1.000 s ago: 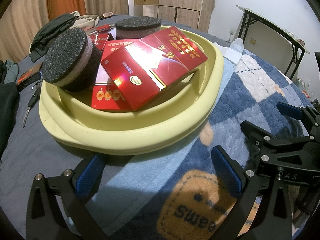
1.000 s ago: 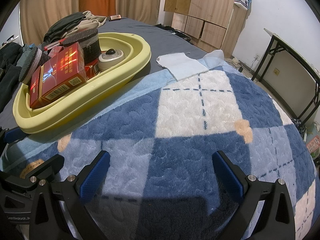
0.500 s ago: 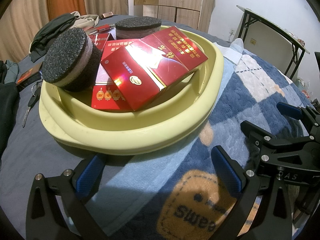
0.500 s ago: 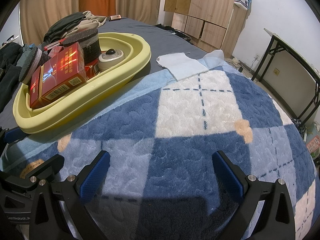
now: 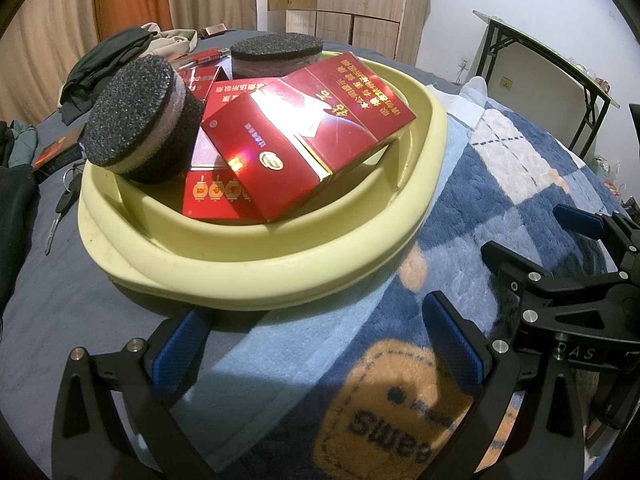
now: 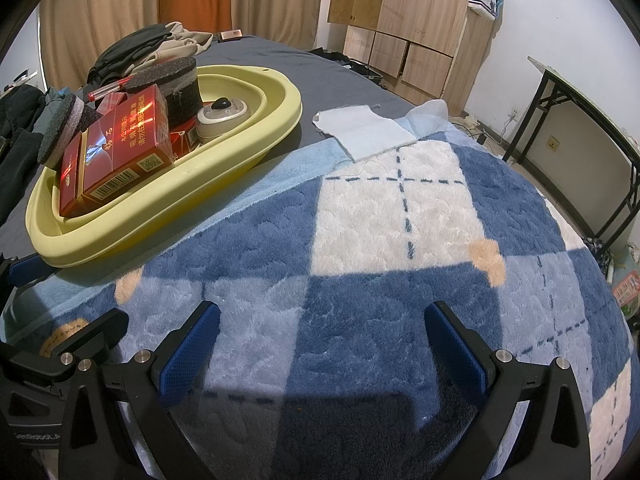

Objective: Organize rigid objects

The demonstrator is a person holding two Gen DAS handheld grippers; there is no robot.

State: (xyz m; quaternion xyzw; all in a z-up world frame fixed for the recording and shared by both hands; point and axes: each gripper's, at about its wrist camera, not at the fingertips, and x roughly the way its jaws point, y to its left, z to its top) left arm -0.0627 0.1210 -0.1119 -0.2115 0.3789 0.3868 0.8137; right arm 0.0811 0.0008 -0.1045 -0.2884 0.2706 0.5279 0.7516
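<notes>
A pale yellow basin (image 5: 256,276) sits on the bed, also in the right wrist view (image 6: 256,148). It holds red boxes (image 5: 296,148), two round dark sponge pads (image 5: 132,120) and a small silver device (image 6: 224,114). My left gripper (image 5: 316,344) is open and empty, just in front of the basin's near rim. My right gripper (image 6: 320,340) is open and empty over the blue checked blanket (image 6: 392,240), to the right of the basin; it also shows in the left wrist view (image 5: 560,240).
A folded white cloth (image 6: 364,130) lies beyond the basin on the grey sheet. Dark clothes (image 5: 108,60) and keys (image 5: 64,200) lie at the left. A folding table (image 6: 580,120) and wooden wardrobe (image 6: 416,24) stand at the back right.
</notes>
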